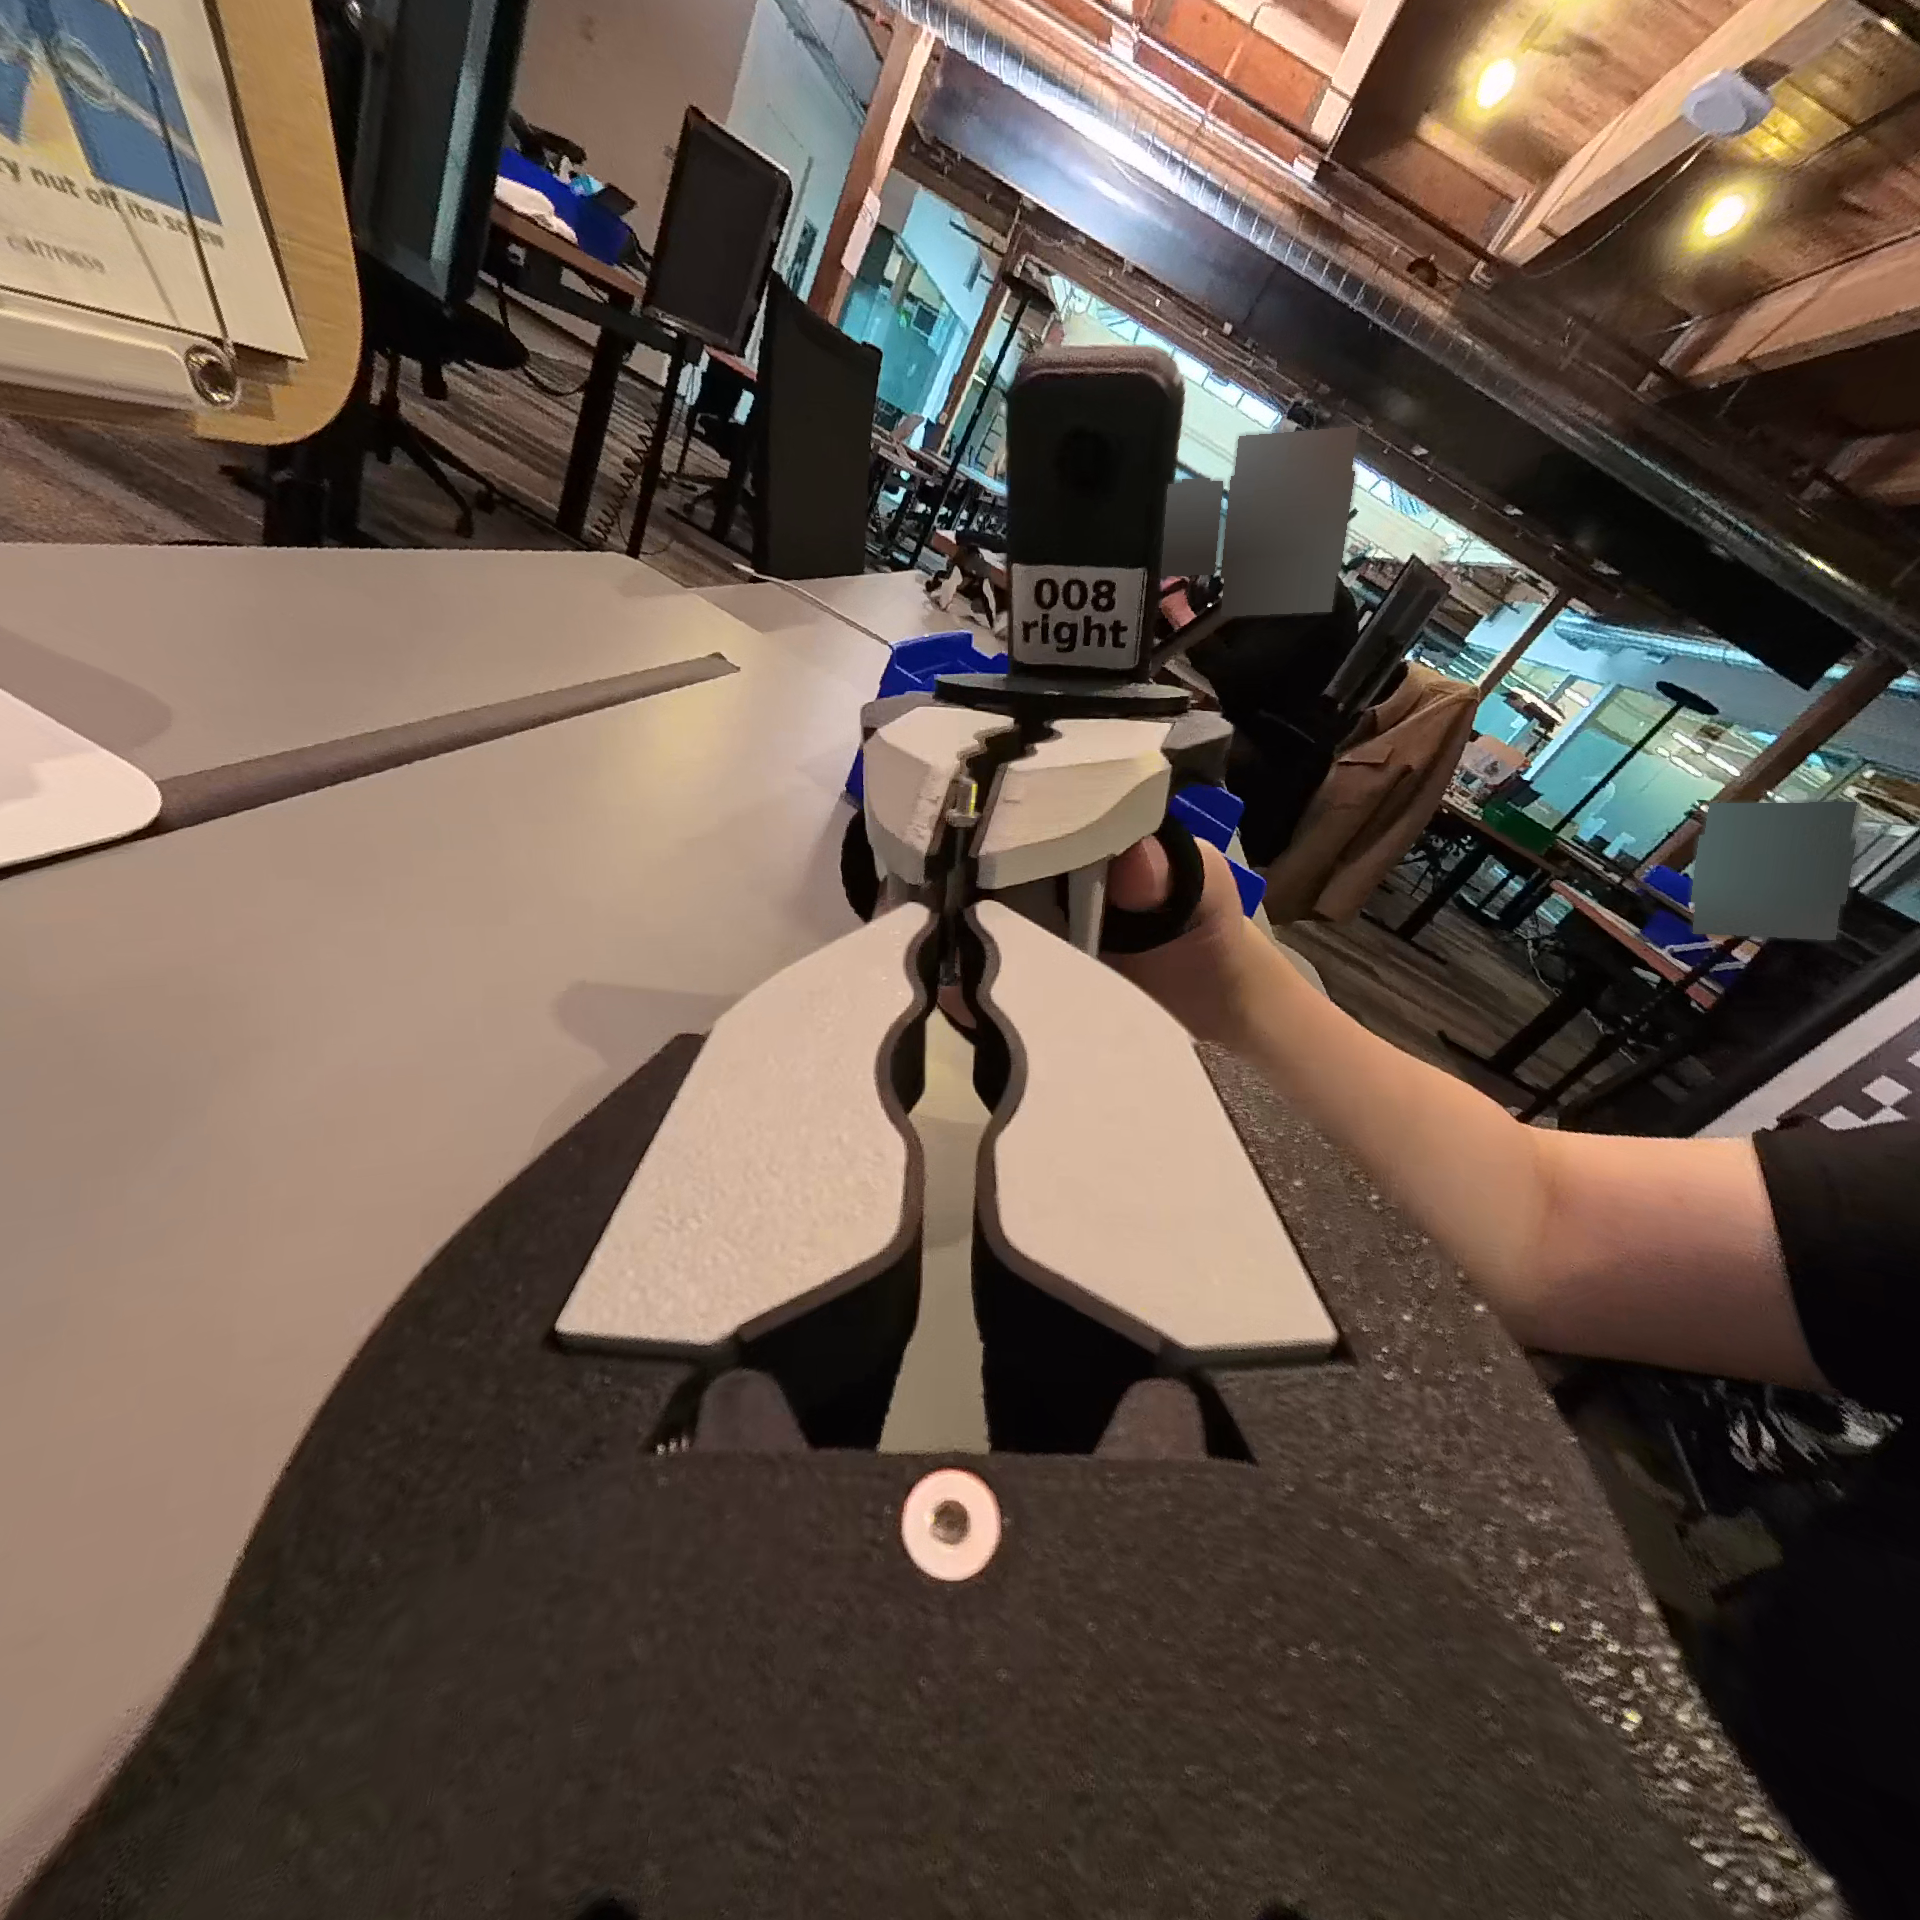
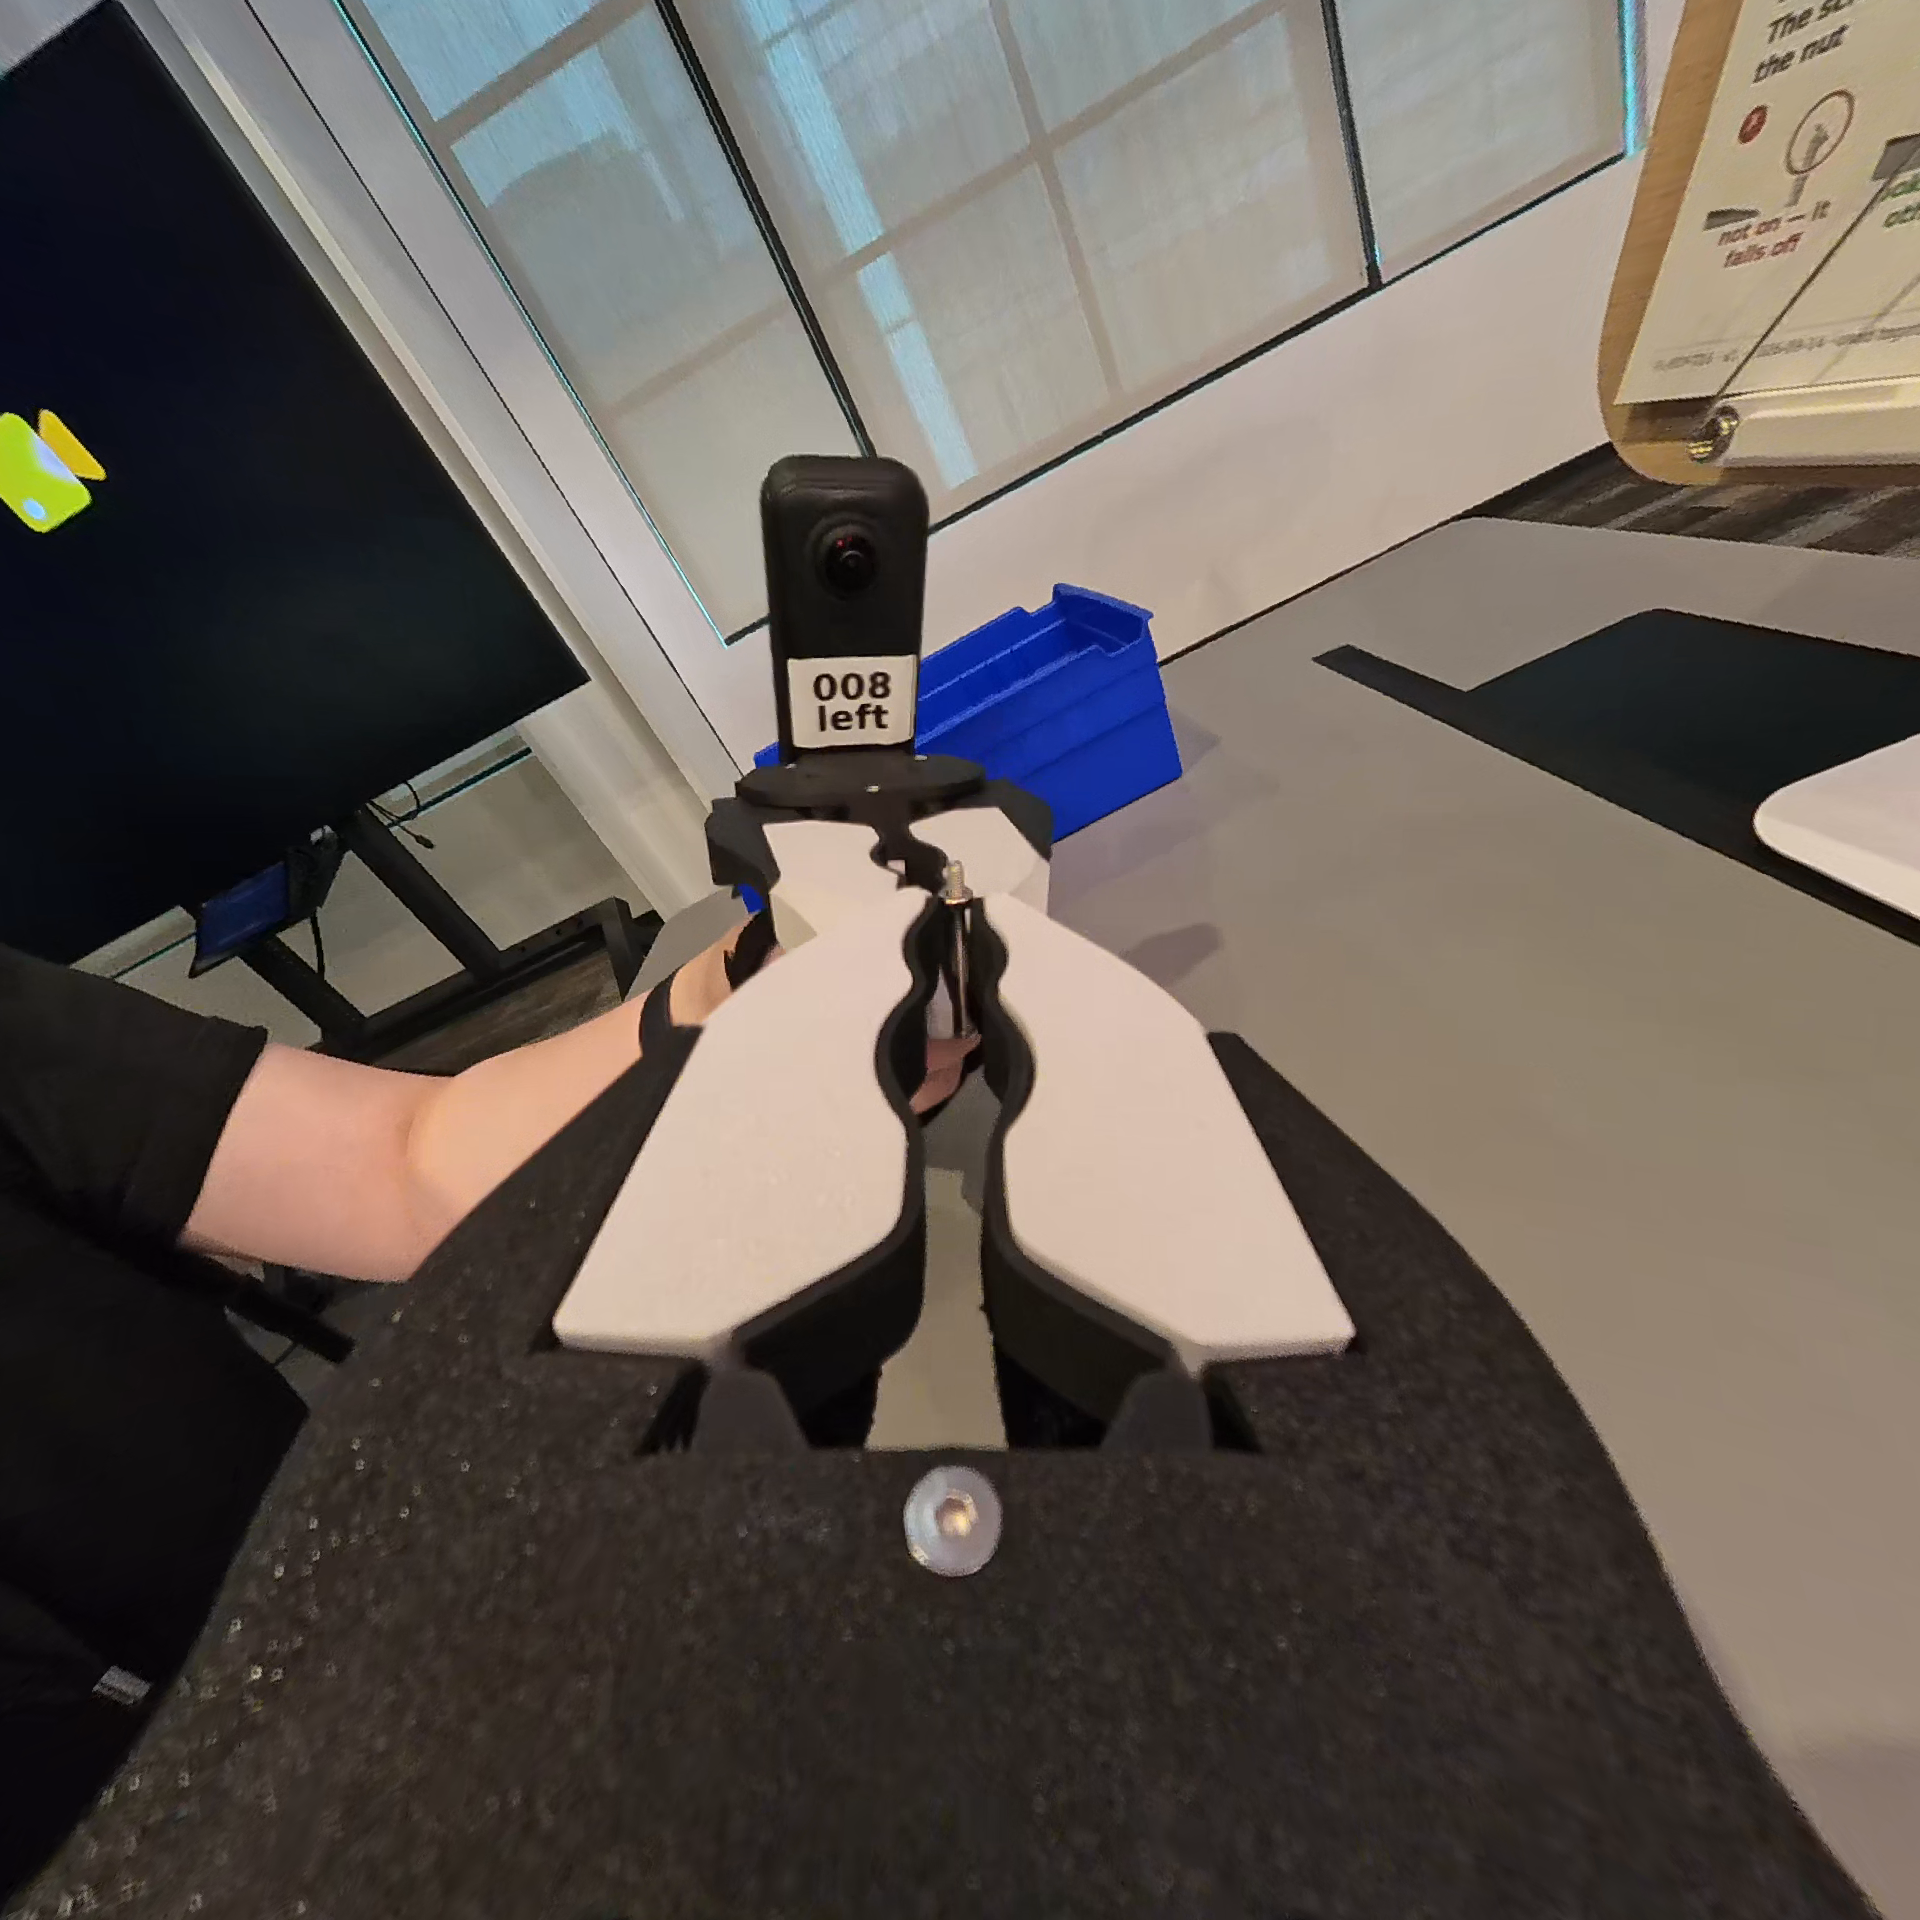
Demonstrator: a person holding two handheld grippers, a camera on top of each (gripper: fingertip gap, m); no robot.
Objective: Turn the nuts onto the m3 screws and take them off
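Screw (image 1: 954,883) bridges both tools, held in the air above the grey surface (image 2: 1455,935). Left tool (image 1: 948,920) and right tool (image 2: 951,920) face each other tip to tip, both nearly pressed together, each pinching the thin metal shaft.

Long axis runs along the fingers of both tools, from one tool straight into the other. In the right wrist view most of the shaft lies in the wavy slot between the right tool's fingers. The threaded end, with a small collar, pokes out past its tips toward the left tool. In the left wrist view the near end sits just inside the left tool's tips, and the far end goes into the right tool's slot.

Hand (image 1: 1184,956) grips the right tool's handle. Blue bin (image 2: 1049,696) stands on the surface behind, well apart.
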